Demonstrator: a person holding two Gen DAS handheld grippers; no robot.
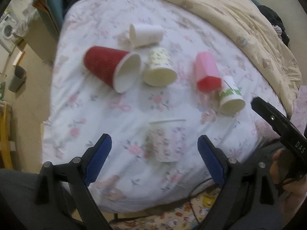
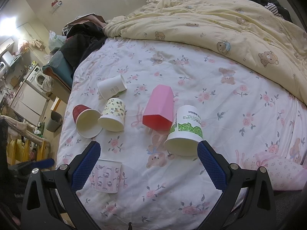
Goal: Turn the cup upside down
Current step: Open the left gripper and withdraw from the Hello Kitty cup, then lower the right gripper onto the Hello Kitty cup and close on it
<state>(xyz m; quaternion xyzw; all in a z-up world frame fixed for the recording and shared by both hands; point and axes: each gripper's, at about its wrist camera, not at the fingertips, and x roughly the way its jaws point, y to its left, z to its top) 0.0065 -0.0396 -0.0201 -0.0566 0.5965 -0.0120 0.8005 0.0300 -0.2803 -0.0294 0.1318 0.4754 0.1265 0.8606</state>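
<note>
The left wrist view is blurred, so the print on the upright paper cup (image 1: 166,140) dissolves into pink smudges; the right wrist view shows it as a pink cat-face pattern (image 2: 106,176), with its left edge hidden behind a blue pad. This cup stands near the front edge of the bed (image 2: 191,80), mouth up, long axis vertical. It sits between the spread fingers of the left tongs (image 1: 154,154), touching neither pad as far as the blur allows. The right tongs (image 2: 149,162) are also wide apart and hold nothing.

Farther back, five cups lie on their sides: a red ribbed cup (image 2: 86,121) beside a cartoon-print cup (image 2: 113,116), a white cup (image 2: 112,89) behind them, a pink plastic tumbler (image 2: 159,108), and a green-and-white paper cup (image 2: 185,132) whose rim is partly cut off by the right tongs' pad. A bear-print duvet (image 2: 220,25) is bunched at the far side.
</note>
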